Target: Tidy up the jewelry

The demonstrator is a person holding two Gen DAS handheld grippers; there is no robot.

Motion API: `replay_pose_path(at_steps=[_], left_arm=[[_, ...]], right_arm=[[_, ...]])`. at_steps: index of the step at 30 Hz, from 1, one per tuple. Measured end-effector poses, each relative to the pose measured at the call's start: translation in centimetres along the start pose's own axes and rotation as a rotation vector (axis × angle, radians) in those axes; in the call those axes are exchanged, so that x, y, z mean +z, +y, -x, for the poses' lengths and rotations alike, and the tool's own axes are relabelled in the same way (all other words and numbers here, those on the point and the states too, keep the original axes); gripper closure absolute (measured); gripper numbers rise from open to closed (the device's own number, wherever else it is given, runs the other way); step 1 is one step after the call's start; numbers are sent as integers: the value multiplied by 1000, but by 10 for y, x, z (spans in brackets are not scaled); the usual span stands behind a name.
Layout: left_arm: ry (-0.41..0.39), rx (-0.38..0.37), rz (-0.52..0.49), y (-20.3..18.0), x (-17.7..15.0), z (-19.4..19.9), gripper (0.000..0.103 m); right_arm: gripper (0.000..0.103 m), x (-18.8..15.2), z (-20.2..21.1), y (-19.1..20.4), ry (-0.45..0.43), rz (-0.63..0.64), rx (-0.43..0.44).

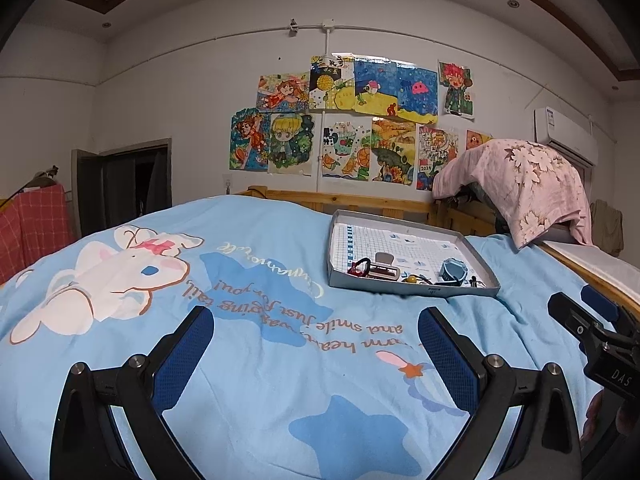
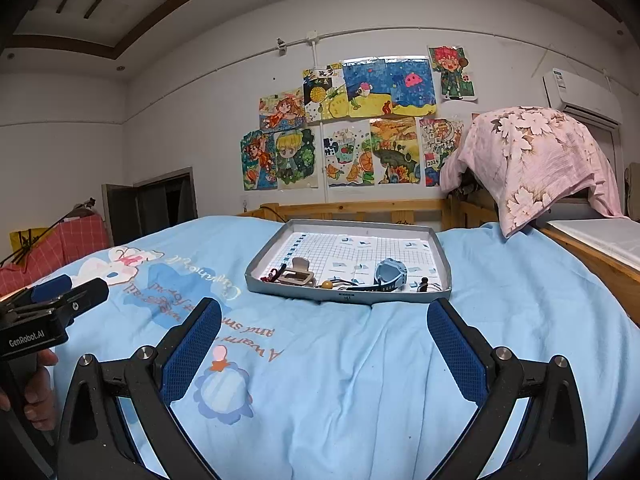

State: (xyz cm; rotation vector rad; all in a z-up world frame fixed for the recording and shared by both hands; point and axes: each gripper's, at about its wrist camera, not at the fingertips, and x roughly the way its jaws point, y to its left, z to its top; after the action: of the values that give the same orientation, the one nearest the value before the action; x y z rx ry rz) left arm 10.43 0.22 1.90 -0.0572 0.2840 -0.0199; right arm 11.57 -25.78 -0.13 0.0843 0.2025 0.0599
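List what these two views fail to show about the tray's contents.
- Small pieces beside the watch in the tray: too small to identify, both views.
- Dark band beside the hair clip: kind unclear, left view.
- Tray's near floor: hidden by its front wall.

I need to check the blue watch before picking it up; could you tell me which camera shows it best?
The right wrist view: the blue watch sits near centre in the tray, face and strap clear. The left wrist view shows it smaller and off to the right.
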Motion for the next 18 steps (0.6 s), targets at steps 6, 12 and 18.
replay_pose_path(at_steps=[6,12,18], left_arm=[[10,1,1,1,-1,-1,0],[11,2,0,2,-1,-2,0],[13,4,10,5,-2,-3,0]], right_arm=[[2,-1,2,3,-6,7,0],[2,-1,1,3,-1,5,4],[2,-1,0,7,-2,23,12]])
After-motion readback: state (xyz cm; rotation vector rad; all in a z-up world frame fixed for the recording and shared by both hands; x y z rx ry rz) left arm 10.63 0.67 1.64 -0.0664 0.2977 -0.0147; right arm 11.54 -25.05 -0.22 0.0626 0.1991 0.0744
